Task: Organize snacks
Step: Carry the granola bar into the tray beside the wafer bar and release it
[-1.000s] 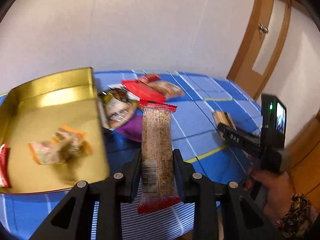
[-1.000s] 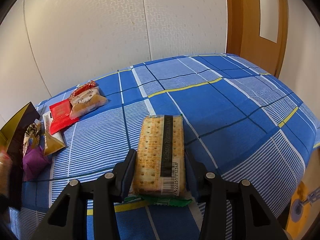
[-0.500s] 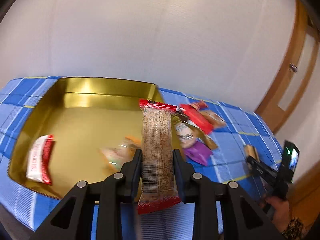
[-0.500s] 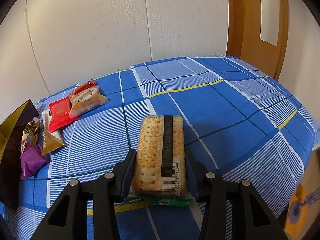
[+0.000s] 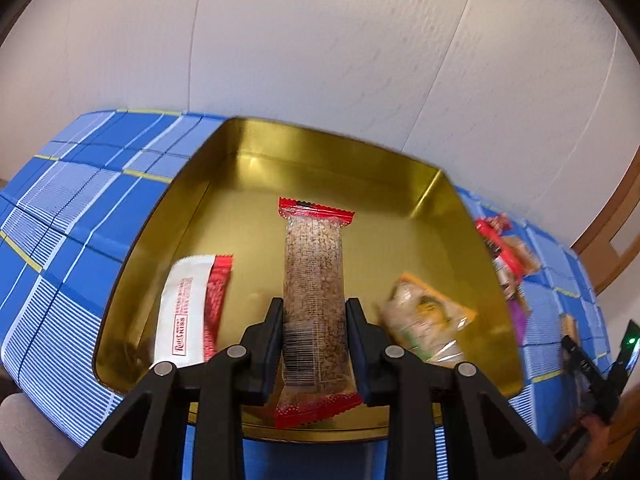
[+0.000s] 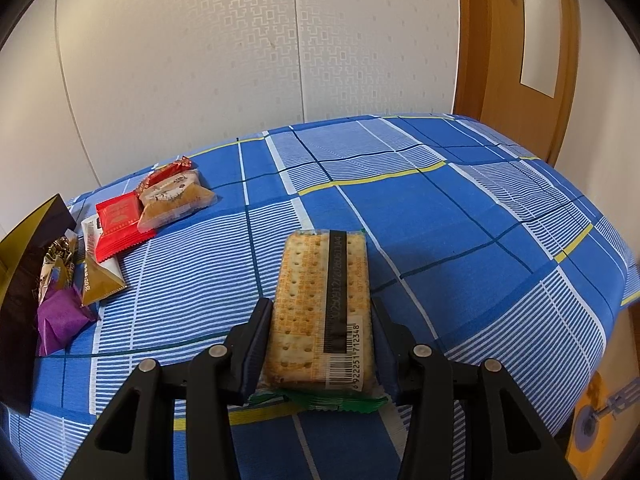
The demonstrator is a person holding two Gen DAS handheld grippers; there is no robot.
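My left gripper (image 5: 314, 308) is shut on a long cereal bar (image 5: 314, 256) with red ends and holds it over the gold tin (image 5: 320, 156). Inside the tin lie a white and red wrapper (image 5: 188, 312) on the left and a clear packet with an orange edge (image 5: 426, 320) on the right. My right gripper (image 6: 322, 312) is shut on a cracker pack (image 6: 320, 280) just above the blue checked tablecloth (image 6: 440, 220). The right gripper's body (image 5: 596, 376) shows at the far right of the left wrist view.
Loose snacks lie by the tin's dark outer wall (image 6: 20, 300): a red packet (image 6: 118, 226), a clear cake packet (image 6: 176, 198), a gold triangular pack (image 6: 98, 284), a purple wrapper (image 6: 60, 320). A wooden door (image 6: 512, 40) stands beyond the table's right edge.
My left gripper has swung left with the cereal bar, from over the cloth to over the tin's middle, and rolled. The right gripper and cracker pack have stayed put.
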